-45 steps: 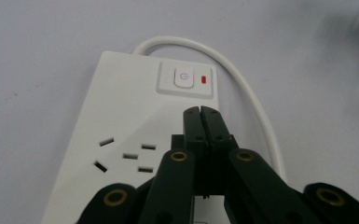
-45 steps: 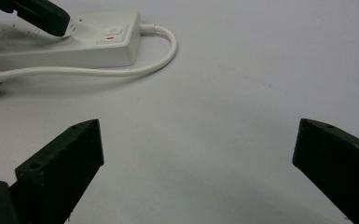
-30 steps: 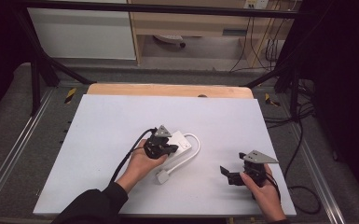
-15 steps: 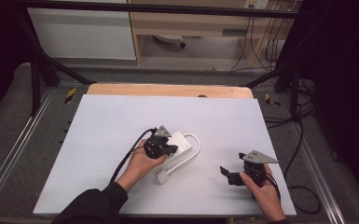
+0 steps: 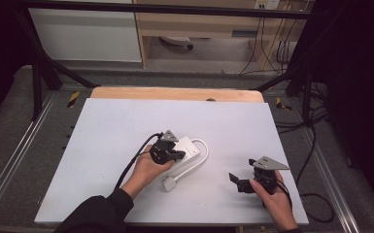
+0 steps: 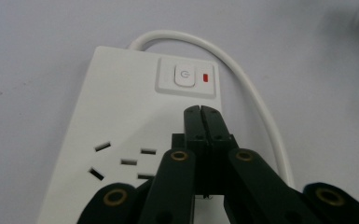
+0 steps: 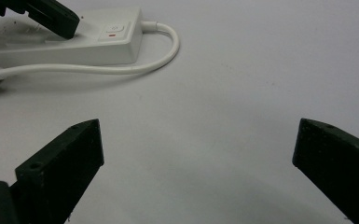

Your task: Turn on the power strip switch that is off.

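A white power strip (image 5: 190, 147) lies near the middle of the white table (image 5: 116, 121), with its cable (image 5: 201, 154) looping round to a plug (image 5: 169, 184). My left gripper (image 5: 175, 154) is over the strip, jaws shut with nothing between them. In the left gripper view its tips (image 6: 201, 111) point at the strip (image 6: 121, 107), just short of the switch button (image 6: 184, 76) and the red indicator (image 6: 205, 77); whether they touch the strip I cannot tell. My right gripper (image 5: 242, 173) stands open at the front right, empty (image 7: 200, 144). From there the strip (image 7: 74, 39) lies far off.
A wooden board (image 5: 175, 93) borders the table's far edge. Metal rails run along both sides, and loose black cables (image 5: 315, 145) lie on the floor at the right. White tabletop (image 7: 242, 70) stretches between my right gripper and the strip.
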`<state>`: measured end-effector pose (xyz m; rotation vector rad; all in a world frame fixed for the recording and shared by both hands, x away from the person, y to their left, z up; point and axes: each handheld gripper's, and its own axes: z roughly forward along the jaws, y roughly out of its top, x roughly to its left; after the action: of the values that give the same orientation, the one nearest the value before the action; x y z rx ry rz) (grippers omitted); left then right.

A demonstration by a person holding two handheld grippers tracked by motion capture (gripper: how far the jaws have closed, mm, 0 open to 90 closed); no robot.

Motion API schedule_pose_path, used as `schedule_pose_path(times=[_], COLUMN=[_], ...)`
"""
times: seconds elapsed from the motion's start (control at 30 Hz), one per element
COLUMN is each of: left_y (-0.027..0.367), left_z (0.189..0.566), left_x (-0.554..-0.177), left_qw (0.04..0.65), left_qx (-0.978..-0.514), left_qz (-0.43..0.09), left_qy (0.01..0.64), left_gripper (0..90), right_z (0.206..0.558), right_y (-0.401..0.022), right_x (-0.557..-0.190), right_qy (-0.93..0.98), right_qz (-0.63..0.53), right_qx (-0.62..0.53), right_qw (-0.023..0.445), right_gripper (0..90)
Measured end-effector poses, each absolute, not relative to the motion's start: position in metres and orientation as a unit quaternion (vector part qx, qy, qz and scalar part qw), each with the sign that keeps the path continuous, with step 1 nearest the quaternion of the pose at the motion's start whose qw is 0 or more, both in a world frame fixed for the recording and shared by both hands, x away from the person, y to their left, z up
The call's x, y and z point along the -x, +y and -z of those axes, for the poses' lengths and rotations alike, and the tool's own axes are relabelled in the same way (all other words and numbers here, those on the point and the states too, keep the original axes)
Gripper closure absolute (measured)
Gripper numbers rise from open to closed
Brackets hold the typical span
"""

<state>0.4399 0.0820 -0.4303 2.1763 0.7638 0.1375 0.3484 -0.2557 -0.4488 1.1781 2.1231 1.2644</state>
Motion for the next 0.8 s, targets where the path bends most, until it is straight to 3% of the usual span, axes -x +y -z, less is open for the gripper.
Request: schedule_pose_path(times=[0.8], left_y=[0.0767], left_z=[0.4316], left_x=[-0.4354], left_qw=[0.407], left_qx=[-0.862], left_qz=[-0.071], left_qy=[0.294], left_gripper=[90.0], right_z=[0.4485], right_y=[-0.2564], right_x=[-0.3484], right_qy=[0.759], right_qz=[-0.454], right_qx=[-0.421], right_qw=[0.201], right_gripper=[2.3])
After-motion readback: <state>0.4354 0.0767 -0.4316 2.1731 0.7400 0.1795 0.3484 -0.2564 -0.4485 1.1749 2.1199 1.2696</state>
